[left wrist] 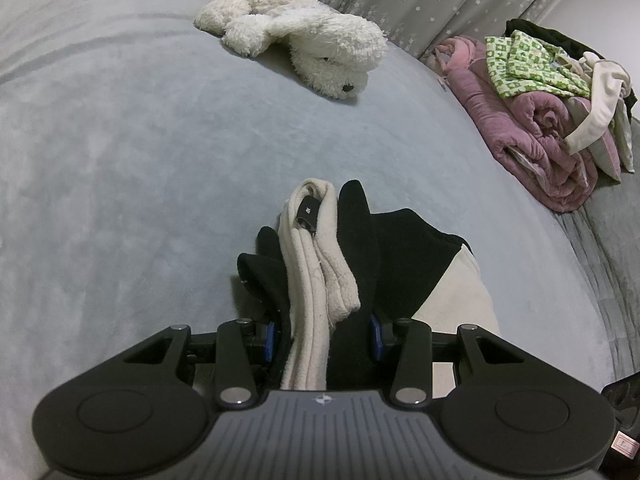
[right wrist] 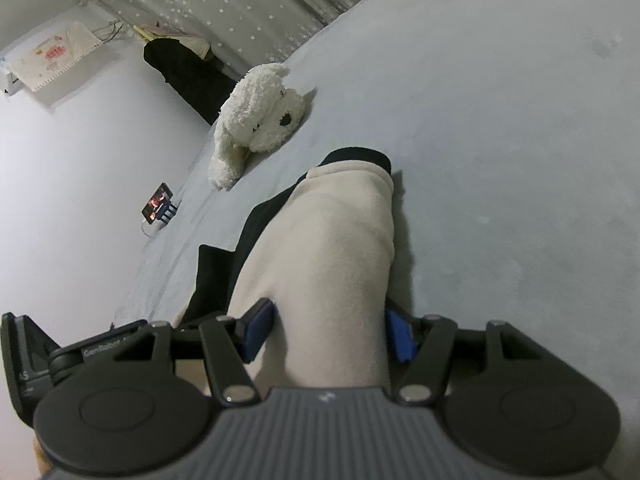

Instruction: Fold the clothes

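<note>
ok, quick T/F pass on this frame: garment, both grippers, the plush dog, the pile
1. The left gripper has bunched cream-and-black garment between its jaws. True.
2. The plush dog lies on top of the garment. False: it lies apart, farther up the grey bed cover.
3. The right gripper has cream fabric between its jaws. True.
4. The green patterned cloth is spread flat on the bed. False: it sits crumpled on the rolled pink quilt.
5. A phone is propped near the bed's edge. True.
</note>
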